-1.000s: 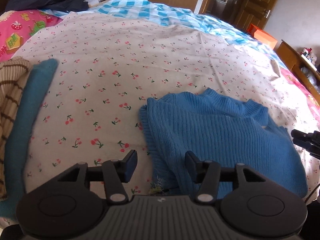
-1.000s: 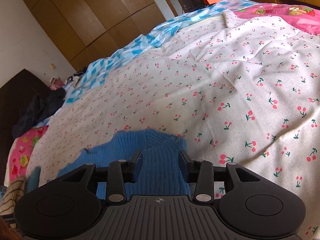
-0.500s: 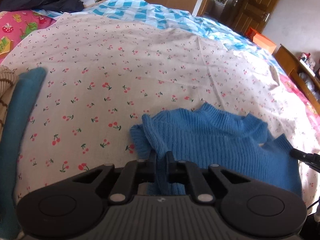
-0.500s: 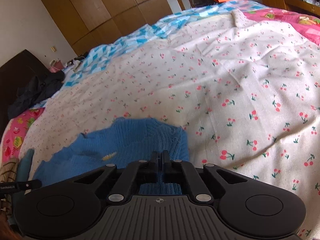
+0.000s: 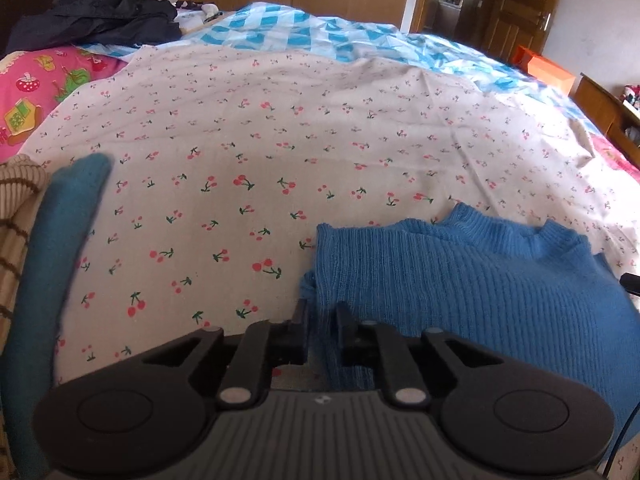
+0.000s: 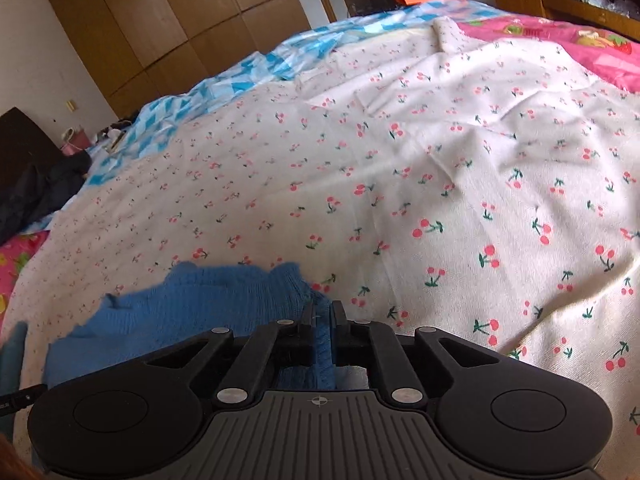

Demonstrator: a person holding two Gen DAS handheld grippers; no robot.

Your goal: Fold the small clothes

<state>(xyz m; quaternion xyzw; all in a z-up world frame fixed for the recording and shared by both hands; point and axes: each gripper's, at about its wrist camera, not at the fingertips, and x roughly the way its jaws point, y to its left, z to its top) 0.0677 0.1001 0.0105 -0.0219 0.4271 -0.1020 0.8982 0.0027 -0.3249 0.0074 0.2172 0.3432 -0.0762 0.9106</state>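
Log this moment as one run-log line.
phase: gripping hem | left gripper: opening, blue knit sweater edge between jaws | right gripper: opening, sweater between jaws | surface: cherry-print sheet

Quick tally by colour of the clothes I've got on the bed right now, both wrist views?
Blue: 1, the blue knit sweater, its edge between both grippers' fingers
Teal: 1, the teal garment
Beige with brown stripes: 1, the striped knit
Dark navy: 1, the dark heap, which may be more than one piece
Total: 4
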